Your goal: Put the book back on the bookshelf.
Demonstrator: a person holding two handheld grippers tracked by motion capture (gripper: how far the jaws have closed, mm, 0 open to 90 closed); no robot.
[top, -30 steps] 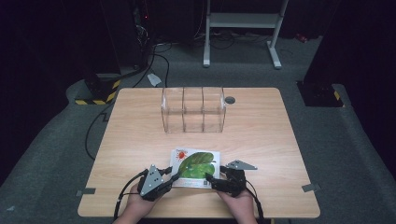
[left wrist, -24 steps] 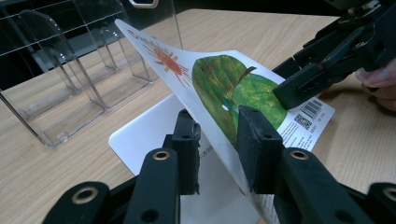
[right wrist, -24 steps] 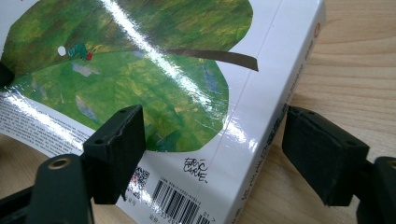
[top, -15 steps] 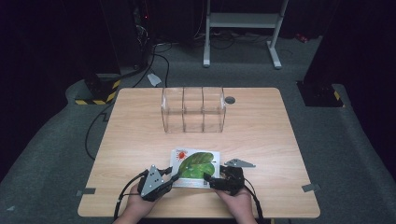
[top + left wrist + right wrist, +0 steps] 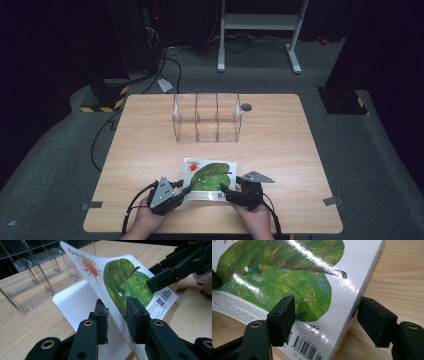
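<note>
The wooden surface (image 5: 150,150) carries a clear three-slot rack (image 5: 207,117) toward its far edge, a picture book (image 5: 210,178) near its front edge.

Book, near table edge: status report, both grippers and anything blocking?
Left gripper shut on book's cover, lifting it. Right gripper open, straddling spine edge. Clear organizer stands apart, not blocking.

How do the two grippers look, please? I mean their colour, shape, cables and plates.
The left gripper and the right gripper are both black, each with two blocky jaws whose arms have brass-ringed holes. Each carries a grey three-cornered plate on top and trails a black cable. No sleeves show at the hands.
</note>
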